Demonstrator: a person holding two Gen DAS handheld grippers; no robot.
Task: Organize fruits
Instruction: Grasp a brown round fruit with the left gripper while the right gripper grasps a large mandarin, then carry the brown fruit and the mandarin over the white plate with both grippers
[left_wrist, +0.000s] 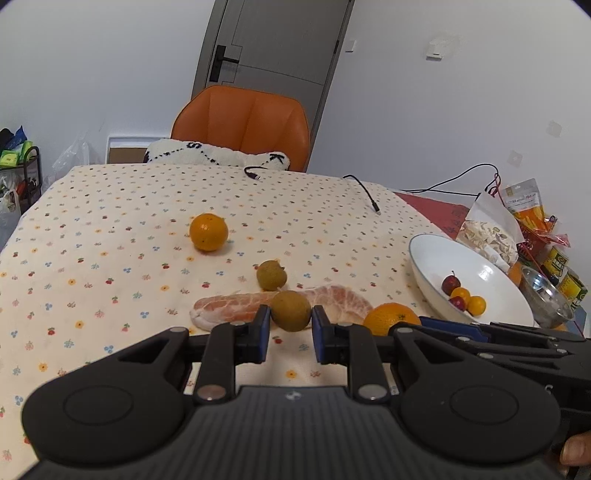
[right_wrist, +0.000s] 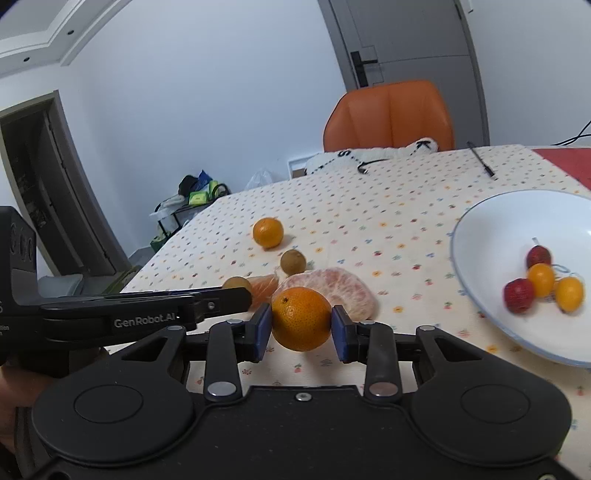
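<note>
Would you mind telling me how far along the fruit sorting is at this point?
Partly done. Five small red and orange fruits already sit in the white bowl. In hand: the left gripper is shut on a small brown fruit, and the right gripper on an orange. Left on the tablecloth: another orange, a second brown fruit and peeled citrus segments.

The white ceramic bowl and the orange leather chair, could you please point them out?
White ceramic bowl (right_wrist: 476, 218): right wrist view, bare upper left rim.
Orange leather chair (left_wrist: 240, 122): left wrist view, middle of backrest.
</note>
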